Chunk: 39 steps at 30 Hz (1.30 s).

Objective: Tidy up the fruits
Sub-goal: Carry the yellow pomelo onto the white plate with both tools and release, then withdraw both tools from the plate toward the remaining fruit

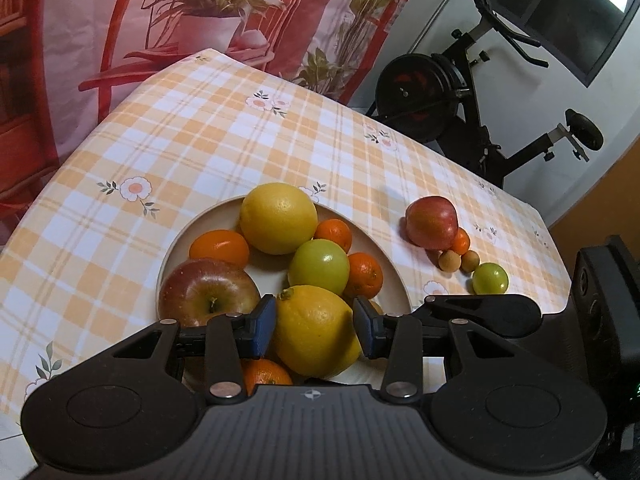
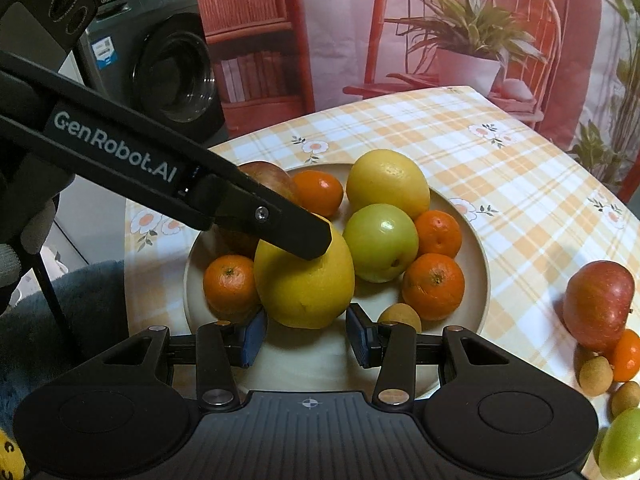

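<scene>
My left gripper (image 1: 315, 330) has its jaws spread around a large lemon (image 1: 314, 330) at the near edge of a beige plate (image 1: 176, 240); the blue pads sit just beside the lemon's flanks, and I cannot tell whether they touch it. My right gripper (image 2: 306, 334) hovers at the same lemon (image 2: 304, 280) from the other side, jaws wide, pads apart from the fruit. In the right wrist view, the left gripper's black finger, printed "GenRobot.AI", crosses from the upper left and rests over the lemon's top.

The plate also holds a second lemon (image 1: 278, 218), a green apple (image 1: 319, 266), a red apple (image 1: 208, 292) and several mandarins (image 1: 364, 274). At right of centre in the left wrist view, off the plate, another red apple (image 1: 432, 222) lies on the cloth, touching a mandarin, with two small brown longans (image 1: 448, 260) and a small green fruit (image 1: 490, 278) just below it.

The desk is covered by an orange-and-white checked tablecloth (image 1: 200, 140) with daisy prints. Behind it hangs a backdrop (image 1: 220, 8) printed with red chairs and a potted plant. An exercise bike (image 1: 460, 92) stands in the upper right of the left view; a washing machine (image 2: 168, 76) in the upper left of the right view.
</scene>
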{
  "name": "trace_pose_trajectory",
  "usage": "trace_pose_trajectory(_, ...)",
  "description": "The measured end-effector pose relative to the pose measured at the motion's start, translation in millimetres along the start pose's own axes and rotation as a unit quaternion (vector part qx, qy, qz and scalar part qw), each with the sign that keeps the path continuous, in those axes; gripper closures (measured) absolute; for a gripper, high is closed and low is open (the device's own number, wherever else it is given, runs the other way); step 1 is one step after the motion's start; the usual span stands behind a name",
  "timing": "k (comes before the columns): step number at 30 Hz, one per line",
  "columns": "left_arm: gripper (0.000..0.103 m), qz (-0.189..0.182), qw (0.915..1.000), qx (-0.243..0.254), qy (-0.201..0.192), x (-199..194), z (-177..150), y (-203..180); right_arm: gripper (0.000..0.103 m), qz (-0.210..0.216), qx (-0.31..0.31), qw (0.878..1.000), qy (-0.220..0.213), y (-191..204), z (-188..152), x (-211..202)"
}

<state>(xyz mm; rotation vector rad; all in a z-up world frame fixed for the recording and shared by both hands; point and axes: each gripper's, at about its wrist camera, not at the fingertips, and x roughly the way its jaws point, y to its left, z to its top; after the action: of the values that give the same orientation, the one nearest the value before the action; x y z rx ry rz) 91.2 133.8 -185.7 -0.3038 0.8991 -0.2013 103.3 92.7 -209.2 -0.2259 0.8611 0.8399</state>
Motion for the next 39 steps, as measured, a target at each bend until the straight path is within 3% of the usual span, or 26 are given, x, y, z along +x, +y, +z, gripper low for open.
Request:
trace_pose_trajectory(16, 0.059, 0.012, 0.9999, 0.009, -0.004, -1, 0, -5, 0.063, -0.002, 0.010, 1.000, -0.008, -2, -4, -7)
trace_pose_trajectory(39, 0.059, 0.031, 0.9975, 0.063, -0.010, 10, 15, -56, 0.062, -0.052, 0.099, 0.989, -0.095, -65, -50, -78)
